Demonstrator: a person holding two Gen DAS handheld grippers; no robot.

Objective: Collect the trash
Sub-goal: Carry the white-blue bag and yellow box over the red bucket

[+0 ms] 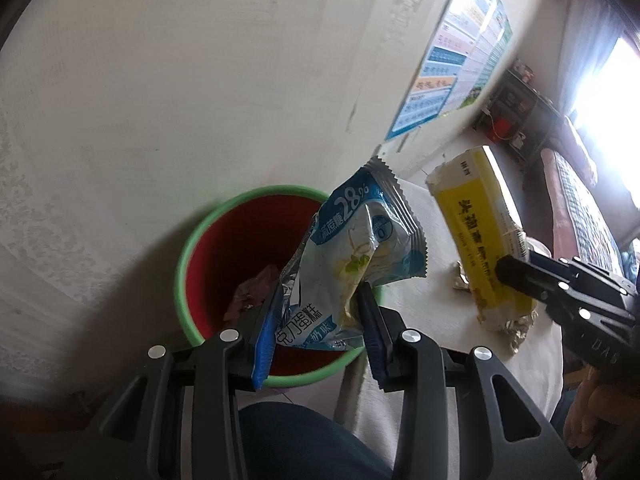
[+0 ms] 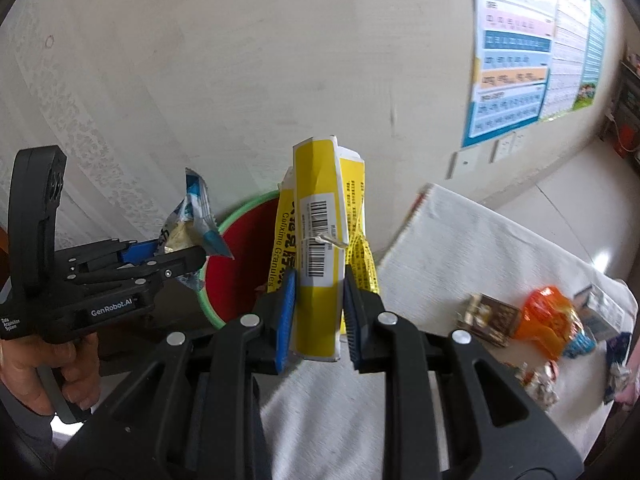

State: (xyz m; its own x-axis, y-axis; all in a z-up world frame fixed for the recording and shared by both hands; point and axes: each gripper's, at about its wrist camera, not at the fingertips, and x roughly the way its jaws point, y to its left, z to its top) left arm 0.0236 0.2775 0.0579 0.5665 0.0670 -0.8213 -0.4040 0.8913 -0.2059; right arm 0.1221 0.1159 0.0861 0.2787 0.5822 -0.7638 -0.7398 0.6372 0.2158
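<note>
Left wrist view: the left gripper point(image 1: 320, 308) has its fingers closed on a blue and white snack wrapper point(image 1: 360, 240), held above a red bin with a green rim point(image 1: 200, 232) by the wall. The right gripper point(image 2: 318, 312) clamps a crumpled yellow medicine box point(image 2: 318, 240) near the bin. More wrappers, among them an orange one point(image 2: 548, 320), lie on the white-covered bench point(image 2: 460, 240); blur hides their details.
</note>
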